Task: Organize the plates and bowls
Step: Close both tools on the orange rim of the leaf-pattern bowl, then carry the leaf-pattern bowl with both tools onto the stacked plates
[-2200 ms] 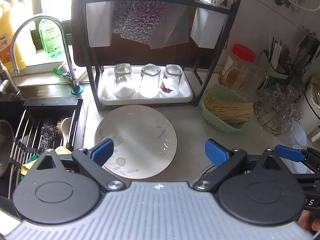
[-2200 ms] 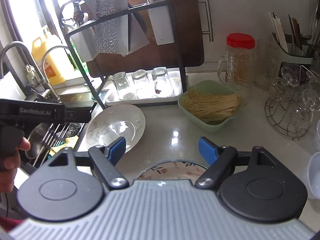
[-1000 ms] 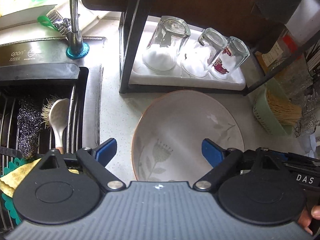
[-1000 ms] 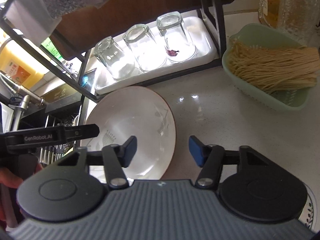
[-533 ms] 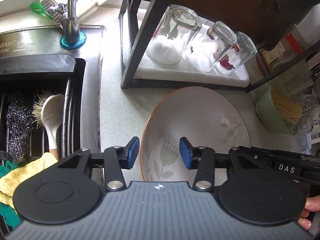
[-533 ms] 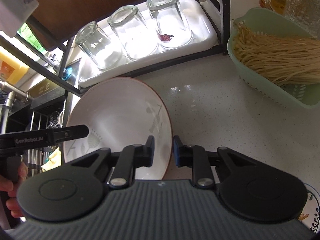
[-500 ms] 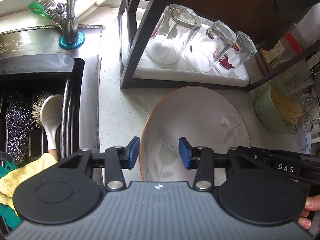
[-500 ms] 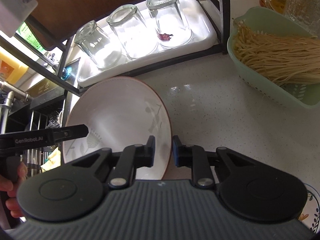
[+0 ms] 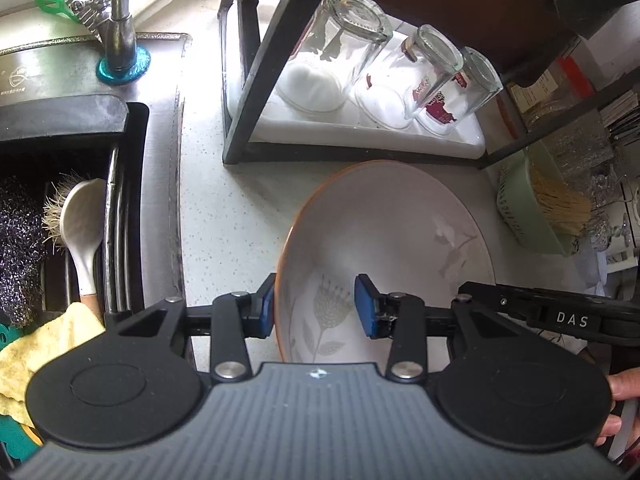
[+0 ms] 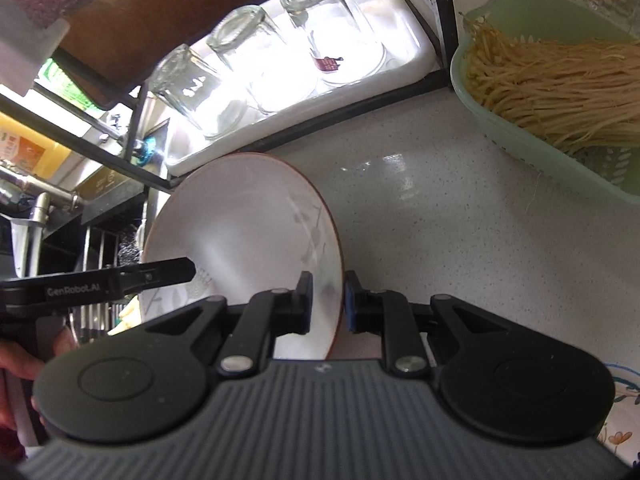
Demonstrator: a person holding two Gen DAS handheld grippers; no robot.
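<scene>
The step in hand is gripping the plate [image 9: 384, 236], which lies on the table [image 9: 228, 216] in front of the glass rack [image 9: 256, 80]. The right claw [image 10: 325, 300] is clamped on its right rim. The left claw [image 9: 315, 306] straddles the left rim with its jaws part open, seemingly not yet pinching. Next, the left should close before both lift together, keeping the plate level.

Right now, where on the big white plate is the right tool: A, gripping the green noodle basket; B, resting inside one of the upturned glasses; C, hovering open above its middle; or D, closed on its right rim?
D: in the right wrist view the right tool has its two pads pinched on either side of the plate at its orange-edged right rim.
</scene>
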